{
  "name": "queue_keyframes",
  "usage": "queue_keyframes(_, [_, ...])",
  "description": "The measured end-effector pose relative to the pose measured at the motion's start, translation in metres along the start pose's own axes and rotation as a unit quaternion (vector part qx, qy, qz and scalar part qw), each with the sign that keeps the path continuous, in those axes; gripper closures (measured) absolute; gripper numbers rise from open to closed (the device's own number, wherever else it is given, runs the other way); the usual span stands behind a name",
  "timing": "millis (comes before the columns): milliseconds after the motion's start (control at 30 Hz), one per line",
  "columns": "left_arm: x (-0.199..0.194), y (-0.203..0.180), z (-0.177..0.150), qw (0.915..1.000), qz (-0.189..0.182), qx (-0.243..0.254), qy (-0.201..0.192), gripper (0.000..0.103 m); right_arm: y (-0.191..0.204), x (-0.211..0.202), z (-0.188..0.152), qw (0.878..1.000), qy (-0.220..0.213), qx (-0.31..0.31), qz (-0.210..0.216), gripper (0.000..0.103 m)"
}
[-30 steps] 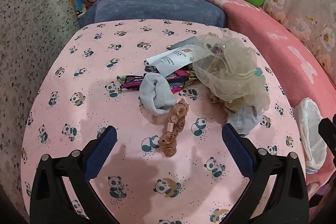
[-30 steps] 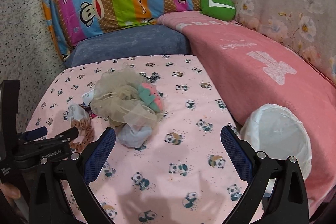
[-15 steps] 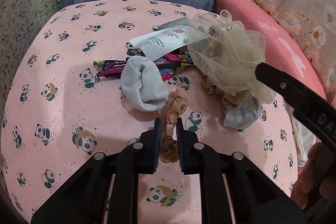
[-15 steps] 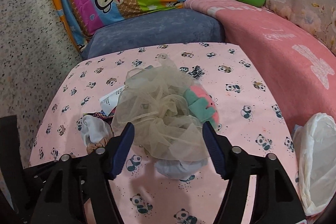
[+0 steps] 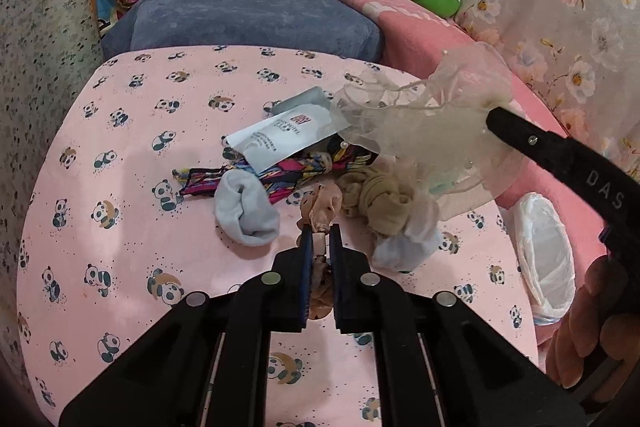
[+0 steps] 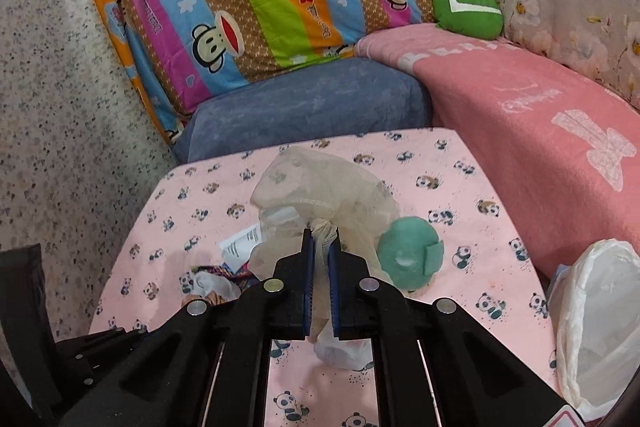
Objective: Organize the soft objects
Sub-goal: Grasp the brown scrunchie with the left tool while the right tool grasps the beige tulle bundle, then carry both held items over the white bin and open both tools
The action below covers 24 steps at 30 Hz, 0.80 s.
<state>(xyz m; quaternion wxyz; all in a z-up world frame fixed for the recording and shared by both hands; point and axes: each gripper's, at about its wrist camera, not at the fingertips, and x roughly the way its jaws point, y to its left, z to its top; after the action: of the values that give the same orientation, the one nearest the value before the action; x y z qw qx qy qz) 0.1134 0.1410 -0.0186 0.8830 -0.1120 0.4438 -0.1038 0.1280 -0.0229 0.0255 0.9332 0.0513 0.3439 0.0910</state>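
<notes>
On the pink panda cloth [image 5: 120, 195] lies a small pile of soft things. My left gripper [image 5: 320, 233] is closing its last bit, its pads pressed on a tan-pink scrunchie [image 5: 322, 205] that hangs between them. My right gripper [image 6: 321, 235] is also closing, pinching a bunched stem of the beige tulle puff [image 6: 320, 187]. In the left wrist view the tulle puff [image 5: 420, 123] hangs raised over the pile's right side. Under it lie a beige knotted stocking [image 5: 380, 199] and a pale blue cloth [image 5: 404, 247]. A light blue sock [image 5: 246, 211] rests left of the scrunchie.
A white packet [image 5: 288, 139] lies on a multicoloured cloth [image 5: 280, 169] behind the sock. A green round plush [image 6: 408, 251] sits right of the tulle. A white-lined bin [image 6: 596, 323] stands off the cloth's right edge. Blue cushion [image 6: 308, 103], pink blanket and striped pillow border the back.
Both grippers went from wide open to closed. The left one closed on the scrunchie and rose. The right one moved in over the pile, closed on the tulle and lifted it.
</notes>
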Motion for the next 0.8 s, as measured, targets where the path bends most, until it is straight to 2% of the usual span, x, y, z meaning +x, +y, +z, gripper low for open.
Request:
queue_keyframes(233, [-0.029, -0.047, 0.015, 0.9987, -0.031, 0.029, -0.027, 0.095, -0.026, -0.069, 0.030, 0.997, -0.071, 0.012, -0.012, 0.097])
queue_keyframes(467, [-0.043, -0.109, 0.019, 0.9943, -0.074, 0.070, -0.034, 0.095, -0.072, -0.132, 0.033, 0.990, -0.127, 0.041, -0.052, 0.097])
queue_keyframes(667, [-0.045, -0.162, 0.013, 0.9882, -0.102, 0.109, -0.034, 0.095, -0.125, -0.168, 0.030, 0.985, -0.142, 0.081, -0.064, 0.097])
queue_keyframes(800, [-0.044, -0.182, 0.005, 0.9859, -0.111, 0.121, -0.029, 0.095, -0.148, -0.177, 0.023, 0.982, -0.141, 0.099, -0.076, 0.097])
